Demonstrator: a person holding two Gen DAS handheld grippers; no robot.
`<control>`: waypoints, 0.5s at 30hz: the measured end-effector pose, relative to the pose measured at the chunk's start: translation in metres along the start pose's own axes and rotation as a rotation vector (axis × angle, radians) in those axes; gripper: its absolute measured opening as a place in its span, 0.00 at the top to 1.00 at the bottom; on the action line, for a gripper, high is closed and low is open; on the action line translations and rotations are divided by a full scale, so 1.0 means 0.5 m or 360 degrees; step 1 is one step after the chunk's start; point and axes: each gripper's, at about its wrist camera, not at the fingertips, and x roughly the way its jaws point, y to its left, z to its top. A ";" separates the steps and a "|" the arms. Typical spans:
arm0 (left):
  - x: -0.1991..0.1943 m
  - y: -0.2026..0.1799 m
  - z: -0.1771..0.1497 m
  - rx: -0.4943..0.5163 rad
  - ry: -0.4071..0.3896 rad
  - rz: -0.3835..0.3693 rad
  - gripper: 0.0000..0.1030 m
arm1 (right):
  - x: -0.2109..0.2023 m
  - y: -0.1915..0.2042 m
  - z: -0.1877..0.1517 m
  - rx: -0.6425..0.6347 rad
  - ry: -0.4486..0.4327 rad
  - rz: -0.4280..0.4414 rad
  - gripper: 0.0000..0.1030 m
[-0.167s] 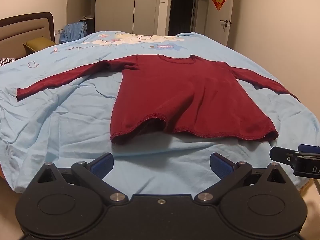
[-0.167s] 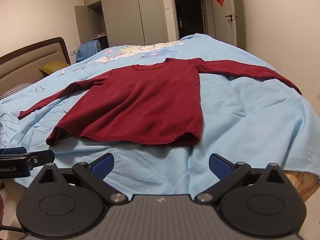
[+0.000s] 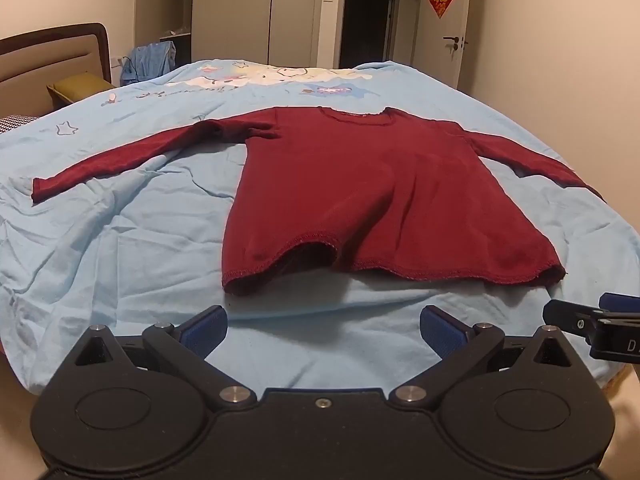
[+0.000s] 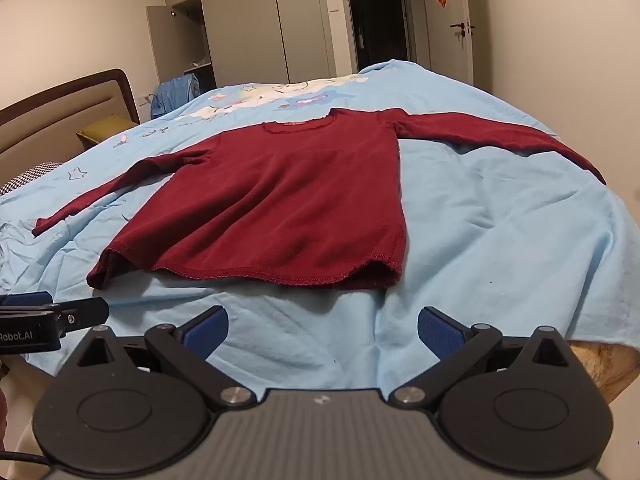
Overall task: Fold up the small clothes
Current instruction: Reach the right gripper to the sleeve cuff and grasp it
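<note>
Left gripper (image 3: 323,330) and right gripper (image 4: 322,330), jaws wide and empty, hover near the bed edge. Beyond, the maroon long-sleeved top (image 3: 380,196) lies flat on the blue sheet (image 3: 120,248); pinch both hem layers squarely for 1 even fold.

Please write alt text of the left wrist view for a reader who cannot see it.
A dark red long-sleeved top lies flat, sleeves spread, on a light blue bedsheet. The open left gripper hovers before its hem, holding nothing.

Home bedroom; bed (image 3: 120,240), headboard (image 3: 52,60), wardrobe (image 3: 296,12)
</note>
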 end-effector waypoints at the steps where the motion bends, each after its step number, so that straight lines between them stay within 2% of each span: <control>1: 0.009 0.000 0.006 0.0004 -0.0014 0.0005 0.01 | 0.002 0.000 0.001 0.0000 0.0006 -0.0001 0.00; 3: 0.018 0.003 0.020 0.0024 0.0010 0.0017 0.01 | 0.013 -0.004 0.006 -0.0001 0.0015 -0.0001 0.00; 10: 0.065 -0.002 0.096 0.0083 -0.0036 0.0060 0.01 | 0.047 -0.028 0.033 0.0039 -0.0007 -0.0024 0.00; 15: 0.121 -0.018 0.160 0.0008 -0.0045 -0.0061 0.01 | 0.071 -0.073 0.070 0.0092 -0.0086 -0.0075 0.00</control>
